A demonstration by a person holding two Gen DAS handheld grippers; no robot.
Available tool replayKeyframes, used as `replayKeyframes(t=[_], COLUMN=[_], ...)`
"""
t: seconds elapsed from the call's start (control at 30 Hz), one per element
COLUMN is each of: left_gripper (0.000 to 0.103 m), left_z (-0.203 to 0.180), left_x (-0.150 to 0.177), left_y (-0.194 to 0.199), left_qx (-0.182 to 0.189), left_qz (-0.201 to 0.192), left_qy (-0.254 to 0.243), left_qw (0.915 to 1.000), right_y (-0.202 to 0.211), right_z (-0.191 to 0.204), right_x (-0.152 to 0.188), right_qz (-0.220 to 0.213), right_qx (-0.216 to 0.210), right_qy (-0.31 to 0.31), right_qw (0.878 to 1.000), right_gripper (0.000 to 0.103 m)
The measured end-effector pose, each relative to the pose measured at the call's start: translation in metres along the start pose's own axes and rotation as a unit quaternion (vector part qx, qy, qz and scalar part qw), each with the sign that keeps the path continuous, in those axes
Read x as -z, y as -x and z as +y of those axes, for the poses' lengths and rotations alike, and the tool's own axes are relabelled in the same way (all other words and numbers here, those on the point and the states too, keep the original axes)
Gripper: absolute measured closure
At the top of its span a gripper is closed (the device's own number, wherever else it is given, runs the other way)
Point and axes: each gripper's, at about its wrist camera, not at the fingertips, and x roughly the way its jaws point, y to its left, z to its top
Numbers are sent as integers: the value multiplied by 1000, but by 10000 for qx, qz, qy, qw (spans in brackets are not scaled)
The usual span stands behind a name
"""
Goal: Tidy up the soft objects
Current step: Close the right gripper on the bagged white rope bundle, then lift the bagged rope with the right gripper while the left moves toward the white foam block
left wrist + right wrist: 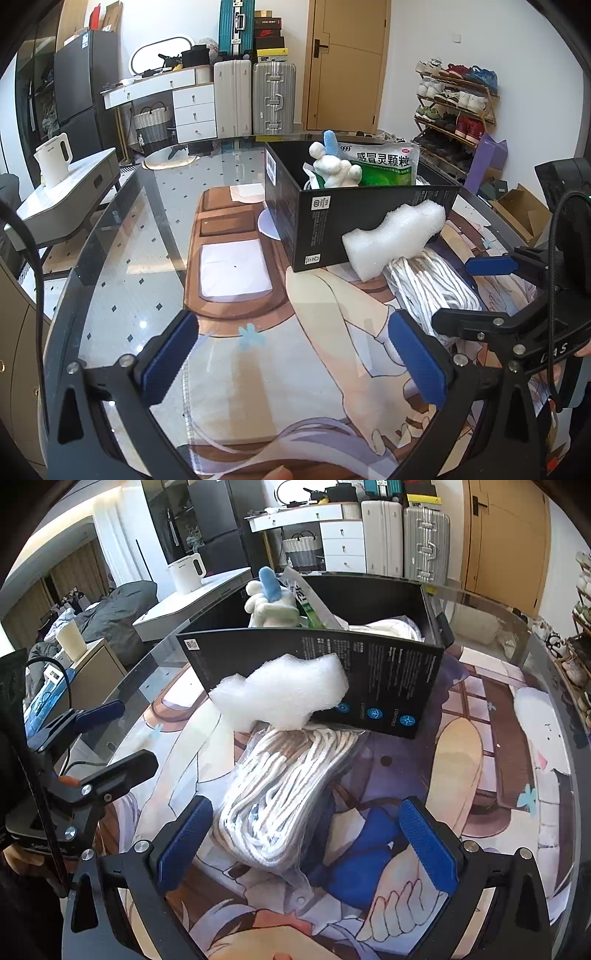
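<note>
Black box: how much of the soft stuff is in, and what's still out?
Done: the plush toy and green medicine bag sit inside the black box. In hand: nothing; the left claw and right claw are open. Left: the white foam piece and bagged rope bundle lie on the mat.

Black box [369, 672] stands ahead, near wall upright, top open. White foam piece [284, 692] leans against that wall, resting on bagged white rope bundle [284, 794]; both block low approach. Plush toy [269, 602] and green medicine packet [384, 166] crowd box's left end. Printed mat [236, 369] bare left of box.
</note>
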Motion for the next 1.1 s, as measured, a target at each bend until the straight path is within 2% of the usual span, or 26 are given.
replayKeyframes(t=[0.27, 0.3, 0.33, 0.47, 0.63, 0.9, 1.1], left_gripper=[0, 0, 0, 0, 0, 0, 0], left_z=[4, 4, 4, 4, 3, -2, -3], left_x=[0, 0, 0, 0, 0, 0, 0], left_y=[0, -1, -1, -1, -2, -3, -4], left_qx=[32, 25, 19, 0, -23, -69, -113], left_qz=[24, 32, 40, 48, 64, 119, 147], left_qy=[120, 123, 124, 121, 114, -28, -59], left_qw=[9999, 9999, 9999, 9999, 9999, 9999, 9998], right_y=[-11, -10, -10, -6, 0, 7, 29], right_z=[14, 15, 16, 17, 14, 17, 17], right_x=[-3, -2, -1, 5, 15, 23, 27], right_qz=[12, 7, 13, -58, -150, -152, -295], right_qx=[226, 204, 157, 250, 193, -12, -148], right_qy=[326, 341, 371, 501, 524, 763, 998], right_qw=[9992, 9992, 9992, 9984, 9983, 9970, 9945], right_gripper=[2, 7, 17, 42, 54, 57, 57])
